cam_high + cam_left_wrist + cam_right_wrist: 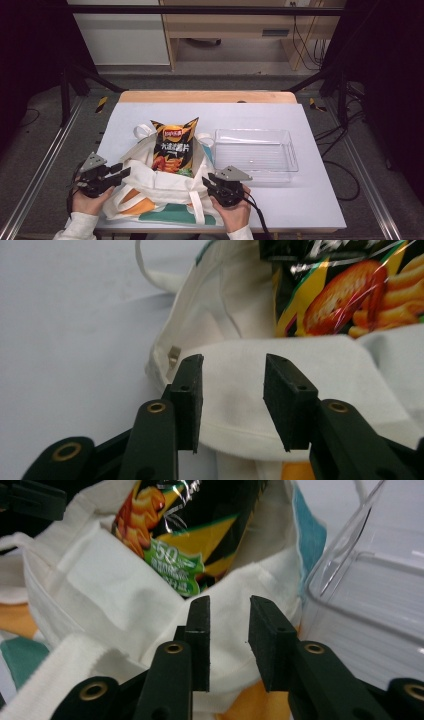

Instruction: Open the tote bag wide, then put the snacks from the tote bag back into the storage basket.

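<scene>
The chip bag (172,147) is the central item: a black and orange packet standing partly inside a white tote (150,187), its upper half rising out of the tote's mouth and leaning toward the far side of the table (310,200). We find the tote lying near the table's front edge, left of centre, with orange and teal print visible on its lower panel and white straps (142,131) trailing out beyond the packet.

To the right of the tote sits a clear bin (256,152), empty as far as we can see, its near left corner just beside the tote.

The left gripper (122,172) is held at the tote's left rim. In the left gripper view its jaws stand apart, with the white cloth of the rim lying behind and between them; we cannot tell whether the pads touch the cloth. The packet's printed chips show above and to the right.

The right gripper (207,182) is held at the tote's right rim, between the tote and the bin. In the right gripper view its jaws are likewise apart, by a narrower gap, with the tote's hem behind them and the packet's green label just above. The bin's clear wall curves along the right side of that view. Nothing is clamped in either gripper.

Both hands (87,202) enter from the table's front edge, in white sleeves.
</scene>
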Motion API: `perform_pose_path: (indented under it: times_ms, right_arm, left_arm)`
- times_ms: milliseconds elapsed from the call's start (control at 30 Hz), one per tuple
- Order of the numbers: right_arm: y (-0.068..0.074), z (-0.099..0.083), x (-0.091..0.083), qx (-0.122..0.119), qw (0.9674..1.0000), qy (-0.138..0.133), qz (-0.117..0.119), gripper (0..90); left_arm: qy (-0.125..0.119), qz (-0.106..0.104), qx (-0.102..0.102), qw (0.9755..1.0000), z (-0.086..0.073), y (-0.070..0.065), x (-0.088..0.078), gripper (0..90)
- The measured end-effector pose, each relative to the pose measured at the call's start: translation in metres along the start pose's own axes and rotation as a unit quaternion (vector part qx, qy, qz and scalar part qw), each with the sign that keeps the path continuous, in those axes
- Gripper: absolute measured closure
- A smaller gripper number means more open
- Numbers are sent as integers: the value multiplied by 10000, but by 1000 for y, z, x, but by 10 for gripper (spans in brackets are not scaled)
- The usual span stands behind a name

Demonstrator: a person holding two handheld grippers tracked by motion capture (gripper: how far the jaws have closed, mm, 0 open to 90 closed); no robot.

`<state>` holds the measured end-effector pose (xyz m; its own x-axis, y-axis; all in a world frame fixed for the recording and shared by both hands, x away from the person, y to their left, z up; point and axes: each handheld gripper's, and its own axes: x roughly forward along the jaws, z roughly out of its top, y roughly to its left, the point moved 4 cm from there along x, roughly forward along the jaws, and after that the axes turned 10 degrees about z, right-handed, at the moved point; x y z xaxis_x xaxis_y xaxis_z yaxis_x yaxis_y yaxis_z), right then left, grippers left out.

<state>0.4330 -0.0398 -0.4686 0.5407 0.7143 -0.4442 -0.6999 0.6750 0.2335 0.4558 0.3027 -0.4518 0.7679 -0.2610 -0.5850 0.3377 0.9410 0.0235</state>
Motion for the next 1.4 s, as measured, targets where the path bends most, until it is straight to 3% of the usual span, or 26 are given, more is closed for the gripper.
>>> perform_pose_path:
  times_ms: [33,67,133,533,767,1033,1133,1200,1400]
  right_arm:
    - [0,3,-2,-22,10000,-58,5,682]
    - [0,3,-2,-22,10000,-58,5,682]
    - [2,14,-7,-82,9997,-217,28,624]
    - [3,44,-18,-230,9973,-691,-69,458]
    - [0,53,-14,-199,9983,-555,2,451]
    - [-4,58,-12,-332,9983,-473,-102,498]
    - [-6,61,-14,-349,9976,-570,-157,505]
    - [-7,62,-15,-256,9985,-458,-147,506]
    - [-8,67,-15,-368,9974,-557,-261,471]
  left_arm:
    - [-196,0,-68,9998,5,0,-6,583]
    - [-196,0,-68,9998,5,0,-6,574]
    - [-427,-6,-171,9989,11,0,-12,554]
    - [-653,57,-107,9978,23,-7,-17,492]
    - [-706,24,54,9975,32,-14,-16,484]
    - [-846,43,144,9963,49,-17,-18,475]
    - [-879,43,184,9960,54,-19,-17,474]
    - [-898,51,211,9957,60,-21,-15,473]
    - [-881,13,209,9959,70,-25,-8,458]
